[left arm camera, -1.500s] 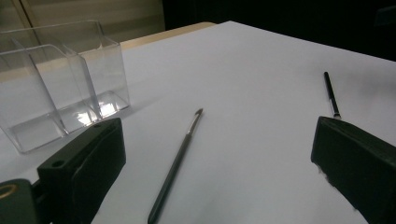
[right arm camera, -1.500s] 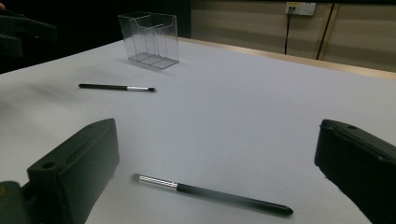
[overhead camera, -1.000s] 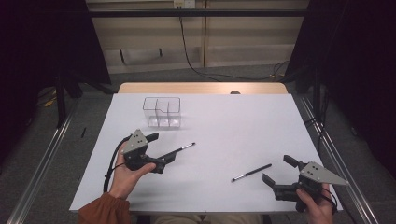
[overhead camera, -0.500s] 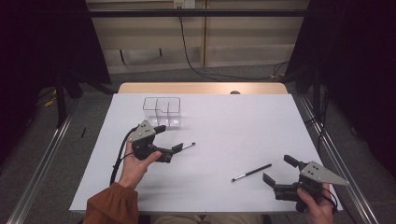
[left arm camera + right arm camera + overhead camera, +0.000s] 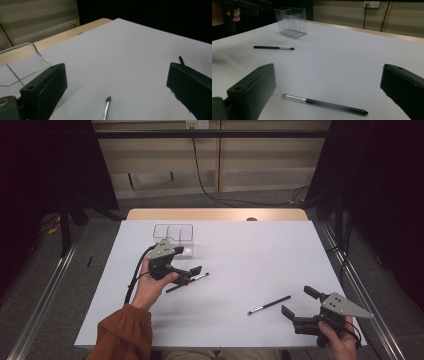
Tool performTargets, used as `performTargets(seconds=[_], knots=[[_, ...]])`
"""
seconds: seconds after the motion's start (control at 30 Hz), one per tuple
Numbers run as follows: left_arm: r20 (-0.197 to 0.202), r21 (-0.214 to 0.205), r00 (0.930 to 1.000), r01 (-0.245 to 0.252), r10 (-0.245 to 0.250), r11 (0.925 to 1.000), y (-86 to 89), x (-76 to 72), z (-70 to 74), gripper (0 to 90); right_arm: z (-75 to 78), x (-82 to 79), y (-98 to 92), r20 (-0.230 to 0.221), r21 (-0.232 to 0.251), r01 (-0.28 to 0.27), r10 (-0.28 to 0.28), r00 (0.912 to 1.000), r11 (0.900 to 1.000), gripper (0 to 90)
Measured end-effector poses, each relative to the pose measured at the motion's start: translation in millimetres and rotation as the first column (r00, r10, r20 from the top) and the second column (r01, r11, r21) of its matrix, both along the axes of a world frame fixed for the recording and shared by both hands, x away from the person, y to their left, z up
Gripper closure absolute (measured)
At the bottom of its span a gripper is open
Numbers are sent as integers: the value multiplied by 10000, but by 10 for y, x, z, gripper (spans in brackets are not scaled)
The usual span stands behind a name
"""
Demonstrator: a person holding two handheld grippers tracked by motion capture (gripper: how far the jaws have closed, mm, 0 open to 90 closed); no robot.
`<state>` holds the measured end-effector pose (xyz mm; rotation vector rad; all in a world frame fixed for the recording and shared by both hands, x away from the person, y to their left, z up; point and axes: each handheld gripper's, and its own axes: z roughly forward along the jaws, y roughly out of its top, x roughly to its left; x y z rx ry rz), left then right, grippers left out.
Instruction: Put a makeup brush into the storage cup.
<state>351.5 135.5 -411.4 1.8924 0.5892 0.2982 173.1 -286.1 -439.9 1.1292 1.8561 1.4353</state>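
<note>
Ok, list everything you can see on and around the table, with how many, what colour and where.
brush near the left gripper: 1, black handle with silver ferrule, on the white cover just ahead of the left gripper
brush near the right gripper: 1, black with silver ferrule, on the cover, front right
clear organiser: 1, transparent, with compartments, far left of the cover
table cover: 1, white, over a wooden tabletop
cable: 1, black, hanging down the back wall
left gripper: 1, black, fingers open, over the first brush
right gripper: 1, black, fingers open, front right corner
sleeve: 1, orange-brown, left forearm
</note>
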Motion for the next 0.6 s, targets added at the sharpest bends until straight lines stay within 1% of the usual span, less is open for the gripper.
performTargets(seconds=[0.07, 0.1, 0.17, 0.2, 0.27, 0.33, 0.37, 0.4, 0.43, 0.47, 0.5, 0.53, 0.57, 0.6], knots=[[-36, -30, 9999, -112, 112, 9999, -33, 40, 0, 32, 0, 0, 3, 2, -1, 15, -15, 10000, 10000, 0], [-71, -53, 9999, -77, 76, 10000, -61, 64, -2, 33, 1, -1, 3, 13, -10, -2, 2, 10000, 10000, 0], [-148, 89, 9999, 31, -29, 10000, -100, 90, 0, 35, 1, -4, 2, 22, -35, -94, 94, 10000, 10000, 0], [-274, 113, 9995, 137, -133, 9998, -124, 108, 1, 35, 0, -3, 3, 27, -37, -113, 113, 9999, 9999, 0], [-562, 155, 9983, 162, -153, 9997, -144, 138, 6, 35, -1, -2, 1, 2, -32, -128, 128, 9999, 9999, 0], [-661, 268, 9976, 201, -183, 9994, -161, 167, 6, 35, -1, -4, 0, 7, -22, -121, 121, 9999, 9999, 0], [-681, 447, 9975, 201, -170, 9988, -168, 184, 6, 35, -1, -5, -1, 1, -19, -120, 120, 9999, 9999, 0], [-750, 723, 9970, 264, -210, 9970, -175, 207, 7, 35, -1, -6, -2, 20, -18, -127, 127, 9999, 9999, 0], [-918, 808, 9956, 259, -184, 9964, -186, 211, 8, 35, 1, -7, -2, 33, -32, -137, 137, 9999, 9999, 0], [-1115, 1050, 9934, 377, -259, 9938, -200, 218, 13, 35, 2, -8, -2, 31, -36, -149, 149, 9999, 9999, 0], [-1190, 1329, 9922, 521, -362, 9898, -227, 218, 15, 35, 1, -7, -1, 28, -36, -163, 163, 9999, 9999, 0], [-1235, 1484, 9918, 515, -331, 9876, -245, 216, 15, 41, 1, -5, 1, 44, -42, -187, 187, 9998, 9998, 0], [-1235, 1722, 9918, 541, -329, 9836, -268, 218, 12, 42, 0, -3, 2, 50, -46, -202, 202, 9998, 9998, 0], [-1233, 2046, 9916, 635, -386, 9768, -297, 225, 7, 42, 0, -2, 2, 34, -49, -214, 214, 9998, 9998, 0]])
